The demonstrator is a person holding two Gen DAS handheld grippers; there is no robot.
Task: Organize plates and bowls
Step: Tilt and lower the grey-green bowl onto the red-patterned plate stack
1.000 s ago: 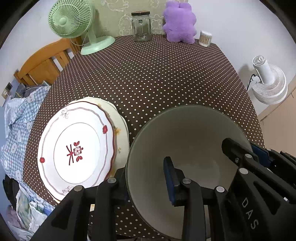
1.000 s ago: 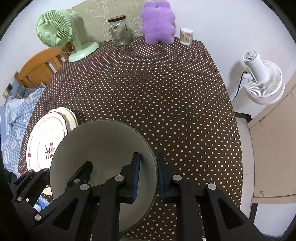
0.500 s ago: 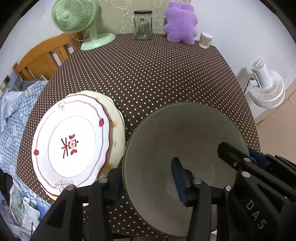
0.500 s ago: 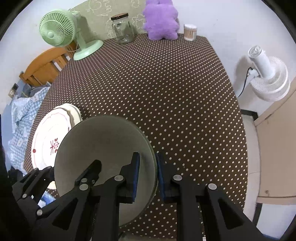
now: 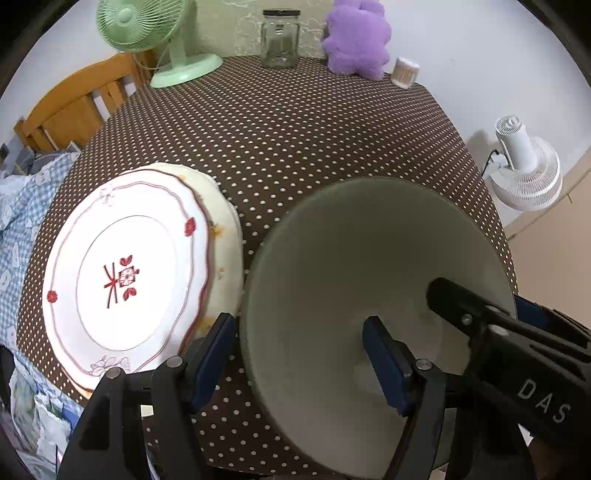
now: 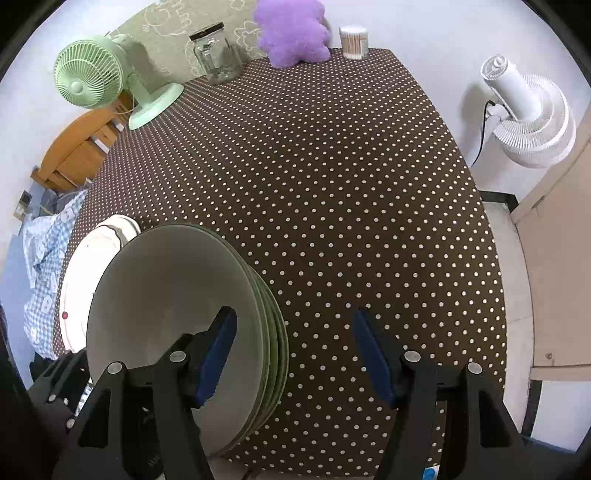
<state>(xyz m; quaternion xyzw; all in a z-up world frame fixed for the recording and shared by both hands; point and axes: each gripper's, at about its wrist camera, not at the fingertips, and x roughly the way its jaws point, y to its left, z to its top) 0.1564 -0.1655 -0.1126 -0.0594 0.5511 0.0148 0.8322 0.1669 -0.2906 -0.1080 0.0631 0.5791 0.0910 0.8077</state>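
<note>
Right wrist view, stacked grey-green plates (image 6: 177,295), matte

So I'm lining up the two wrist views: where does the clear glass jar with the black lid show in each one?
Left wrist view: glass jar at top centre, on the far edge of the table, left of the purple plush toy.
Right wrist view: glass jar at upper left of centre, again left of the plush toy.
Shared landmark: the green desk fan, left of the jar in both.
</note>
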